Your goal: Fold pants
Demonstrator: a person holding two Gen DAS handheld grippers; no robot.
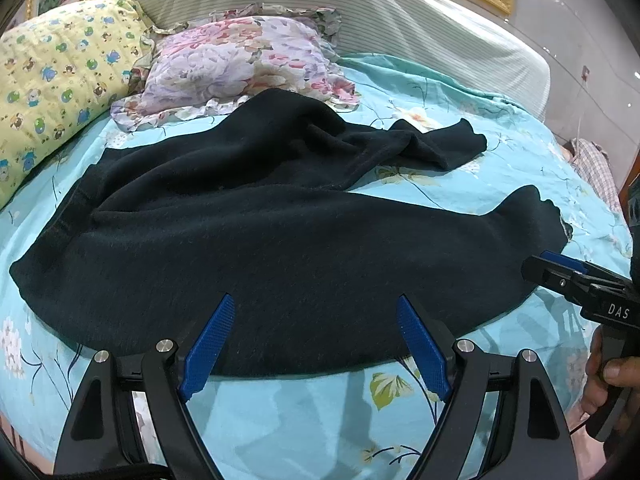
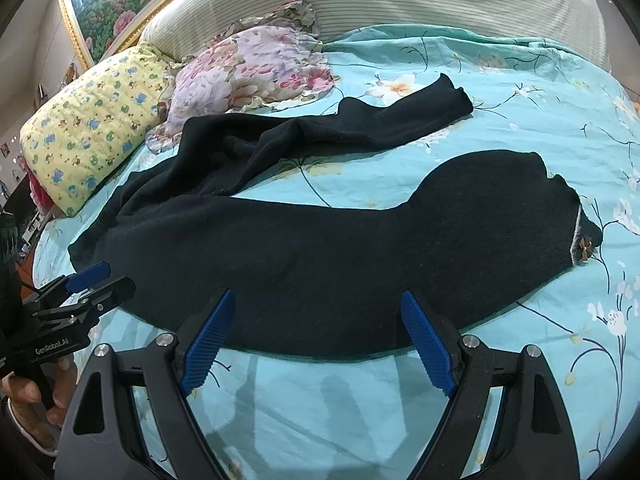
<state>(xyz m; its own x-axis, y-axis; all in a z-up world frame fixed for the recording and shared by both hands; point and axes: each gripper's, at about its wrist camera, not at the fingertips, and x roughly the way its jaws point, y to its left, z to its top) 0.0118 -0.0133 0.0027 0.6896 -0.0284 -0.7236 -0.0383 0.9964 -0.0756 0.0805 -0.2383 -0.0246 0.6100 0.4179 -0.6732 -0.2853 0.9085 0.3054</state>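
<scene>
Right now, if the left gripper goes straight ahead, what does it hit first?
Most likely the pants: the open left gripper points over the near leg, just beyond its fingertips. Its height above the cloth is unclear.

Black left gripper (image 1: 316, 350), blue ribbed pads (image 1: 210, 346), silver screws

Black pants (image 1: 280, 240) lie spread across the centre of the frame on a bed (image 1: 304, 412) with a turquoise floral sheet. One leg runs to centre right, the other bunches toward the upper middle. Left gripper (image 1: 312, 320) at bottom centre, jaws wide apart over the near edge of the fabric, holding nothing. Right gripper (image 1: 540, 270) enters at right edge, at the leg's end; a hand (image 1: 608, 376) holds it. Floral pillow (image 1: 240, 60) upper centre, yellow pillow (image 1: 56, 88) upper left.
</scene>
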